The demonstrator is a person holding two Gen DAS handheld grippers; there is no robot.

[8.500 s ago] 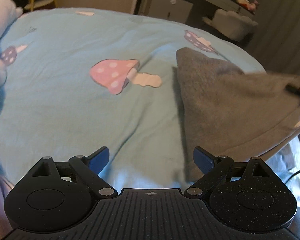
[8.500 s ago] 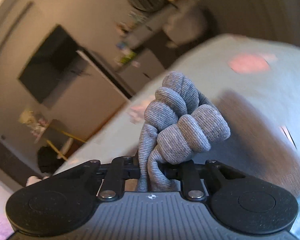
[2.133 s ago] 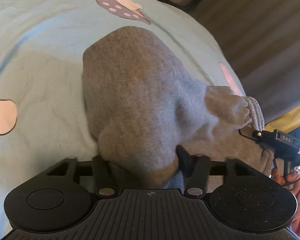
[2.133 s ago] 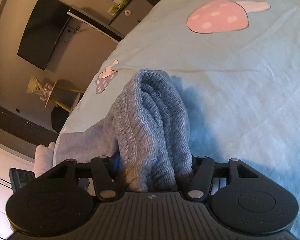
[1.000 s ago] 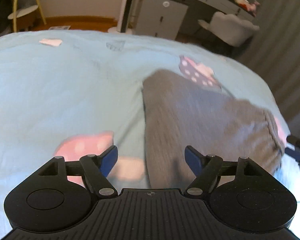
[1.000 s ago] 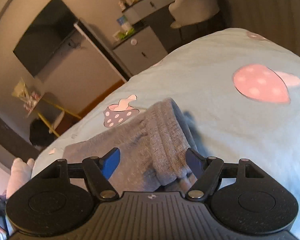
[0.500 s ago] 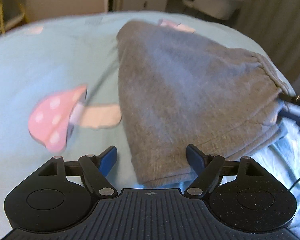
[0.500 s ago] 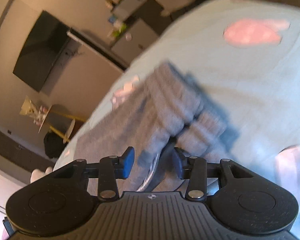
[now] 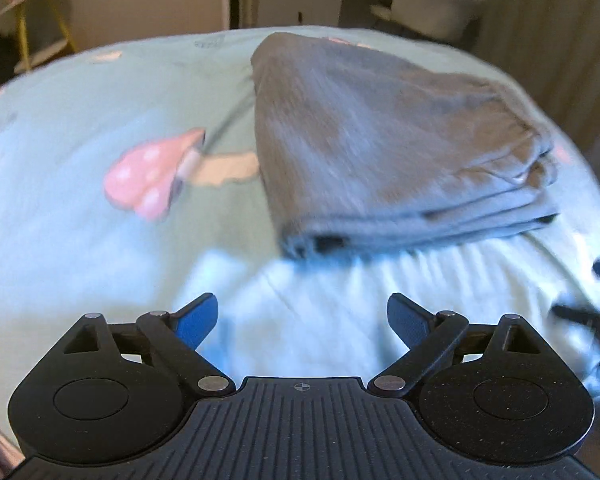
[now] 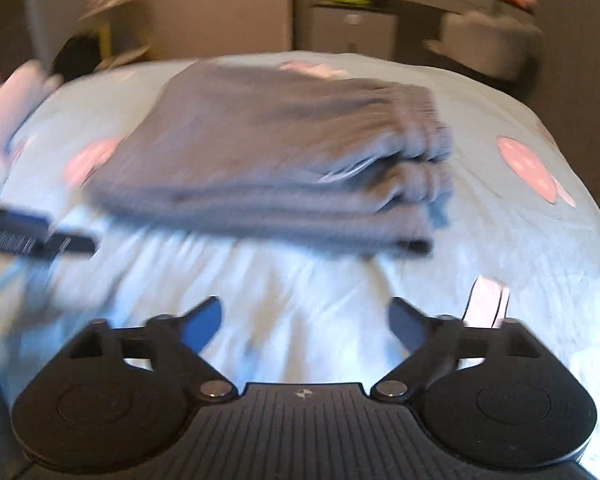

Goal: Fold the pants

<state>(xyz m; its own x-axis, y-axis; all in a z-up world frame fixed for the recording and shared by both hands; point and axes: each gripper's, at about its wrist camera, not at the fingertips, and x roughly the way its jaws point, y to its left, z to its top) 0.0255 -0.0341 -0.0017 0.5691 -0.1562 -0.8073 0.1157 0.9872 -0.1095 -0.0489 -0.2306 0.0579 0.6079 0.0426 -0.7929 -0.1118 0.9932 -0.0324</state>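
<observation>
Right wrist view blurs folded pants [image 10: 268,160], gripper [image 10: 306,320] agape.

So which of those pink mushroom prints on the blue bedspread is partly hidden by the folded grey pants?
In the left wrist view, the pink spotted mushroom print left of the folded grey pants: its pale stem runs under their edge, unlike the fainter print farther back.

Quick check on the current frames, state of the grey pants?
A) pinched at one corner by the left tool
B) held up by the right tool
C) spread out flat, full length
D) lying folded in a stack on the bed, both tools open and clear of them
D: the grey pants lie in a layered stack on the bed cover, while the left tool and right tool are both open with nothing between the fingers.
</observation>
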